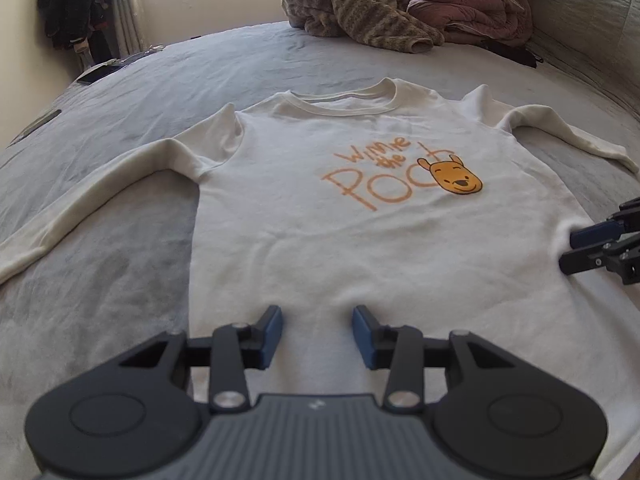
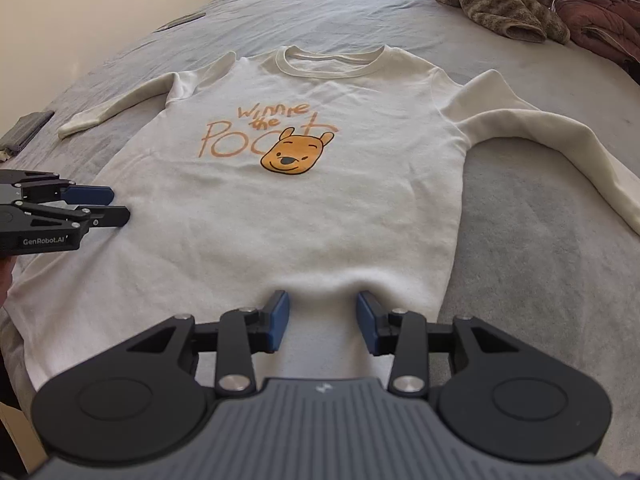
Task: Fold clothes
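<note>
Here, a cream long-sleeved sweatshirt (image 1: 360, 216) lies flat and face up on a grey bedspread (image 1: 120, 92), an orange bear print (image 1: 452, 178) on its chest. Both sleeves are spread out to the sides of the sweatshirt, the collar at its far end, the hem nearest the cameras. It is unfolded as it lies.

The left gripper (image 1: 318, 334) sits at the sweatshirt's hem toward its left side, fingers parted with a clear gap, closed on nothing; fabric shows between the blue pads. The right gripper (image 2: 323, 320) sits at the hem toward the right side, equally parted and empty, with a small ridge of cloth bunched just beyond its tips.

Judging from this, each gripper is placed to pinch the hem. To do that well, both should catch both fabric layers together, close at matching points either side of the sweatshirt's middle, and lift evenly so the body does not skew.

Beyond the collar lie a brown striped blanket (image 1: 360, 4) and a mauve quilt (image 1: 472, 8), well apart from the sweatshirt.
</note>
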Demonstrator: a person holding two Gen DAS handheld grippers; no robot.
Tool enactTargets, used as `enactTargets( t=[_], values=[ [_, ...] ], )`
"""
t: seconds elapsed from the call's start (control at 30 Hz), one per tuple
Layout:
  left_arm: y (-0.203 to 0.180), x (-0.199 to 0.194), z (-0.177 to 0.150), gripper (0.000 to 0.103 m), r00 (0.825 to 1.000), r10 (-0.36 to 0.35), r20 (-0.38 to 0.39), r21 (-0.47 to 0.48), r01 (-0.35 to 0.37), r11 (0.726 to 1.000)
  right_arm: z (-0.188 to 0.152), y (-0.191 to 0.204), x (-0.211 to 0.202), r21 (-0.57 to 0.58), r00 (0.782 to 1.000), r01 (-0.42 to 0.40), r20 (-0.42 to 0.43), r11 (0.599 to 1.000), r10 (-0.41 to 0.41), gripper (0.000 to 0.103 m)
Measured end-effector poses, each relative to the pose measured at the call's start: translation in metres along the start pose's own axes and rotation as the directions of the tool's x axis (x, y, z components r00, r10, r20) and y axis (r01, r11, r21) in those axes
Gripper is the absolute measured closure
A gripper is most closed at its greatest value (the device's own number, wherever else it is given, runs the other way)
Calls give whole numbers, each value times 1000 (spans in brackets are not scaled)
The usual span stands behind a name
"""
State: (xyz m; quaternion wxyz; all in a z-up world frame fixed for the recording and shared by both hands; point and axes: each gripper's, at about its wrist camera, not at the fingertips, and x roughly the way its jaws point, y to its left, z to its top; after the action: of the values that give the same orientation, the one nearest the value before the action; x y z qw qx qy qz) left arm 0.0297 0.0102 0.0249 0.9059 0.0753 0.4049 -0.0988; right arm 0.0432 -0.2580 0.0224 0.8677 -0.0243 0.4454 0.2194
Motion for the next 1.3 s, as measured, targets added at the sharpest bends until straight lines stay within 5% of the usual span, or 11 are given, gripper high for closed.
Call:
enactTargets(
  t=[0.53, 0.77, 0.97, 1.07, 1.17, 1.3],
  values=[
    [13, 43, 43, 55, 999, -23, 22, -47, 24, 999, 35, -37, 26, 33, 995, -15, 100, 999, 11, 62],
    [25, 57, 58, 54, 998, 22, 57, -56, -19, 998, 46, -50, 33, 37, 990, -1, 142, 999, -4, 63],
    [50, 60, 62, 54, 998, 16, 58, -132, -8, 991, 53, -72, 29, 101, 987, 2, 163, 995, -18, 65],
    [59, 59, 60, 54, 998, 20, 57, -157, -11, 988, 54, -98, 19, 236, 984, -34, 179, 971, -9, 66],
    [62, 58, 60, 55, 998, 16, 55, -171, -6, 985, 52, -125, 4, 364, 970, 122, 154, 923, -189, 49],
    [57, 56, 59, 55, 998, 29, 52, -143, -21, 989, 33, -180, -15, 608, 962, 103, 140, 787, -235, 49]
  ],
)
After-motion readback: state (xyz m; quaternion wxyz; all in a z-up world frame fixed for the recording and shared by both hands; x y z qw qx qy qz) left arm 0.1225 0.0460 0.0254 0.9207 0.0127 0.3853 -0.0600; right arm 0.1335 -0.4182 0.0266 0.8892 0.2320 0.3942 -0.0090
